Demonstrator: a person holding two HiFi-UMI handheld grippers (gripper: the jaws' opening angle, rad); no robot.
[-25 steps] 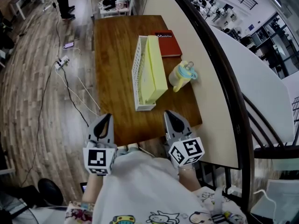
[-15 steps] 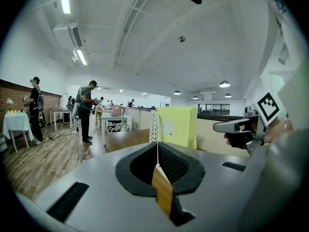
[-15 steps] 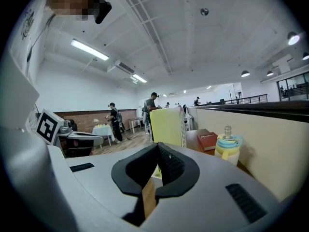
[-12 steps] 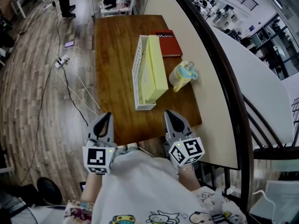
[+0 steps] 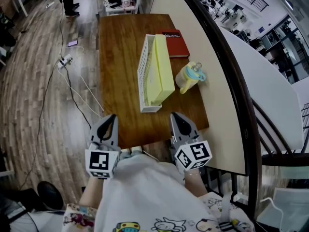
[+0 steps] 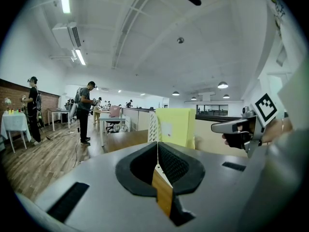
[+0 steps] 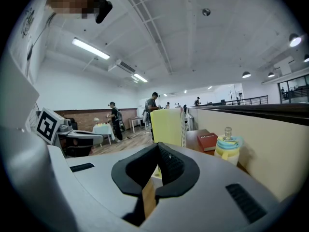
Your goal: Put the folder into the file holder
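A pale yellow folder [image 5: 163, 71] stands on edge inside the white mesh file holder [image 5: 143, 71] in the middle of the brown table [image 5: 120, 57]. It shows as the folder [image 6: 175, 126] in the left gripper view and as the folder [image 7: 167, 127] in the right gripper view. My left gripper [image 5: 107, 128] hovers at the table's near edge, its jaws shut on nothing. My right gripper [image 5: 179, 126] is level with it, to the right, also shut and empty. Both sit well short of the holder.
A red notebook [image 5: 175, 43] lies at the far right of the table. A yellow bottle with a blue top [image 5: 189, 77] stands right of the holder. A beige partition [image 5: 217, 81] runs along the right. Cables [image 5: 72, 88] trail on the wood floor to the left.
Both grippers stay where they were at the near table edge; only the head camera has shifted slightly. The folder and holder have not moved.
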